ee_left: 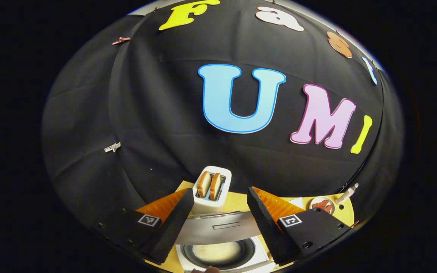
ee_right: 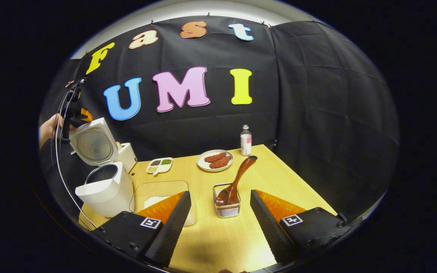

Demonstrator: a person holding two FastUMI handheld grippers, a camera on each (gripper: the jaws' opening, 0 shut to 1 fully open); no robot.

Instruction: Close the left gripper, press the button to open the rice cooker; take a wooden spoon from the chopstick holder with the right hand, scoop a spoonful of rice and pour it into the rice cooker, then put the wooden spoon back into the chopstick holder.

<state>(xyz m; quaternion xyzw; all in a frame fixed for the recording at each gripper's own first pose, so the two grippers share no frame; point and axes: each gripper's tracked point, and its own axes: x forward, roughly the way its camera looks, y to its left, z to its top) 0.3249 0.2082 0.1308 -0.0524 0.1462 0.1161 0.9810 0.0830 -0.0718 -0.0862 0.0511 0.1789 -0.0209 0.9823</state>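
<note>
The wooden spoon [ee_right: 237,181] stands bowl-down in the chopstick holder [ee_right: 226,206], handle leaning up and to the right. The rice cooker [ee_right: 102,182] is open, lid upright. Both the left gripper [ee_left: 220,223] and right gripper [ee_right: 220,223] have jaws spread wide, holding nothing.

In the right gripper view, the chopstick holder [ee_right: 226,205] stands mid-counter [ee_right: 275,178], the wooden spoon [ee_right: 237,181] in it leaning toward 1 o'clock. At 9 o'clock lies the rice container [ee_right: 161,197], beyond it the open rice cooker [ee_right: 102,185]. At 12 o'clock sits a plate [ee_right: 215,160], a bottle [ee_right: 245,140] just right, a divided dish [ee_right: 159,165] left.
</note>
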